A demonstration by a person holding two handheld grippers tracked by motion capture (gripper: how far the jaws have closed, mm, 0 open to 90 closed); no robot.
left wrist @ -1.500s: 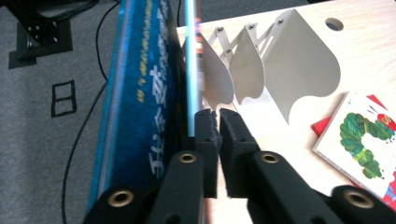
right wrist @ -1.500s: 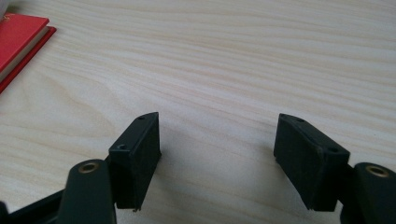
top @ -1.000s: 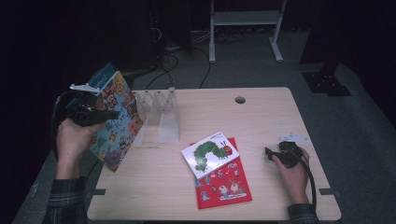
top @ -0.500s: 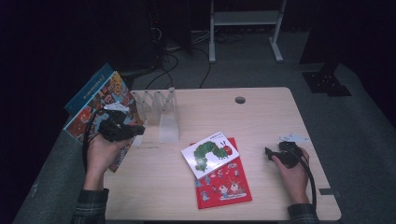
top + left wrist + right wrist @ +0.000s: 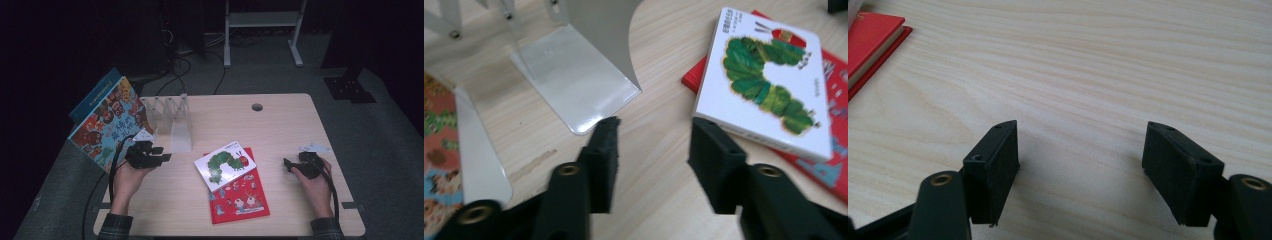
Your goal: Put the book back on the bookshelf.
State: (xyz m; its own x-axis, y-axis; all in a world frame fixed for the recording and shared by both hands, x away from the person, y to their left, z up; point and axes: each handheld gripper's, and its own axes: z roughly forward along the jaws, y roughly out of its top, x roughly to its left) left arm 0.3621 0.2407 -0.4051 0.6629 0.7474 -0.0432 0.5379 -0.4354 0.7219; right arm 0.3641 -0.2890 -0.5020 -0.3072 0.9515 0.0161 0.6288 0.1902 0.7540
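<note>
The left gripper (image 5: 161,158) is hovering low over the table (image 5: 280,125) just in front of the metal book rack (image 5: 172,122), its jaws having just been opening and now standing spread with nothing between them. Just beyond it, two colourful picture books (image 5: 107,122) are leaning against the rack's left end, jutting past the table edge, so that part of the shelving is judged done. Further out, the caterpillar book (image 5: 769,80) is lying flat on top of the red book (image 5: 240,197) near the middle of the table, well apart from the rack; both are waiting to be stood up. The left jaws are pointing toward that pair, which is probably the next pickup. At the far side, the right gripper (image 5: 295,165) is resting on the wood, jaws spread and empty.
</note>
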